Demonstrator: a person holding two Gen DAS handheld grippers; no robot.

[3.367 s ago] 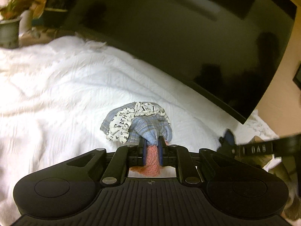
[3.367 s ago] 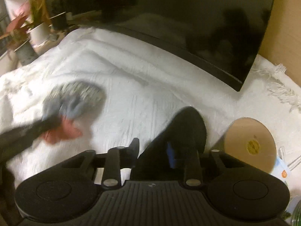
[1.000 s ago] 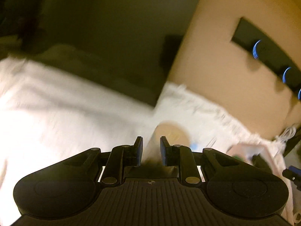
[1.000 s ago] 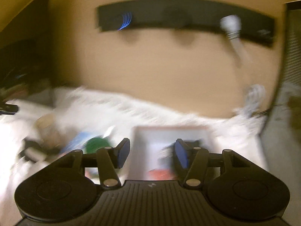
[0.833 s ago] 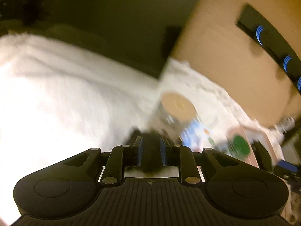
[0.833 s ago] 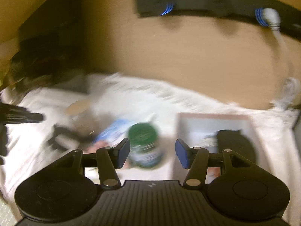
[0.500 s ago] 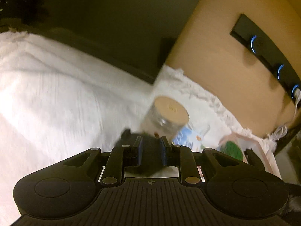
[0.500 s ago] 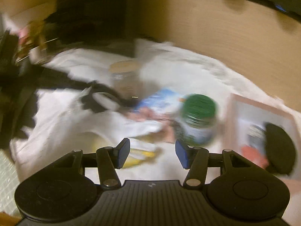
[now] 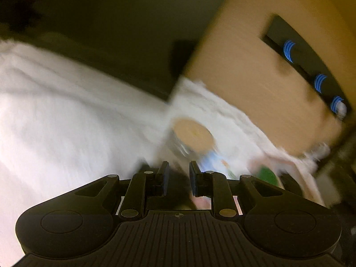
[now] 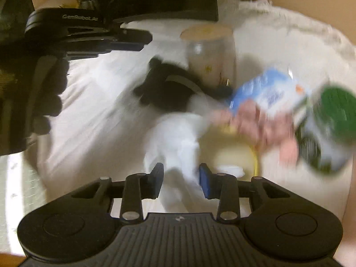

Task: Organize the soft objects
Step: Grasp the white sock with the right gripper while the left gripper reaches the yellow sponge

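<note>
My right gripper (image 10: 180, 178) points down at a raised fold of white cloth (image 10: 175, 138). Its jaws are closing with the fold between them; blur hides whether the pads press on it. A black soft item with a grey stripe (image 10: 164, 89) lies beyond, beside a glass jar (image 10: 209, 51). My left gripper (image 10: 144, 40), held by a black-gloved hand (image 10: 44, 89), hovers up and left of the black item, apart from it. In the left wrist view its jaws (image 9: 178, 178) stand almost together and hold nothing, with the black item (image 9: 178, 191) dark below them.
A blue-and-white packet (image 10: 267, 91), a pink thing (image 10: 262, 124), a green-lidded bottle (image 10: 329, 122) and a yellowish item (image 10: 231, 151) crowd the right. The jar (image 9: 193, 133) stands before a dark screen (image 9: 111, 33) and a wooden wall (image 9: 244, 77).
My right gripper swung left and tipped down, from the wall and tray to the pile of things, and its jaws narrowed. My left gripper sank a little toward the black item.
</note>
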